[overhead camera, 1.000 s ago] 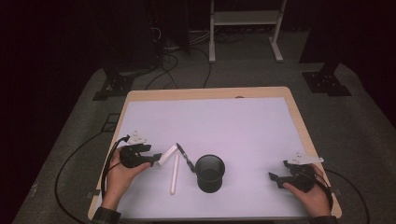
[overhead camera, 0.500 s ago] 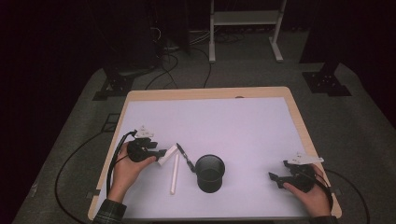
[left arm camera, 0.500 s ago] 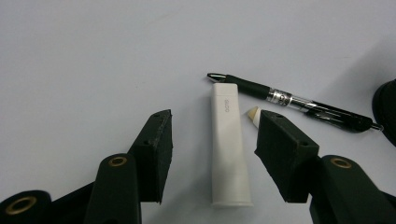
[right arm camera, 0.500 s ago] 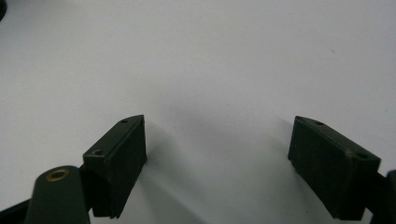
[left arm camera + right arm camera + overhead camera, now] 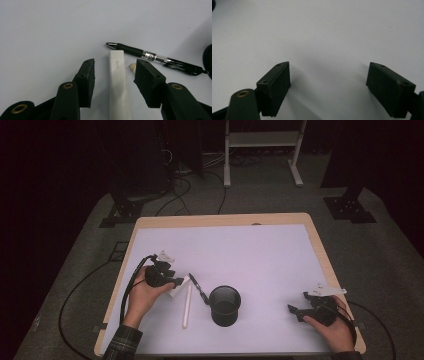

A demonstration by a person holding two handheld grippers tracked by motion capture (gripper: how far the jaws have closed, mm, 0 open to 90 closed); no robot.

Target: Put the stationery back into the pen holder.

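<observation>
Our left gripper (image 5: 113,75) has its jaws part open on either side of the white stick (image 5: 117,82), not touching it. A black pen (image 5: 155,58) lies at two o'clock of the stick, with the cup (image 5: 224,305) beyond. Our right gripper (image 5: 328,87) rests on the bare table (image 5: 240,245), jaws wide and empty.

High view: room dim, near black at the top and sides; only the white table top (image 5: 260,255) is lit, evenly, from above. Picture soft and grainy, low detail, slight magenta tint. Gripper views: bright, flat light on the surface, no glare. Soft shadows under the jaws in the right gripper view. In the left gripper view the pen (image 5: 155,58) and the white stick (image 5: 117,82) are fairly sharp; jaws slightly soft at the bottom edge.
</observation>
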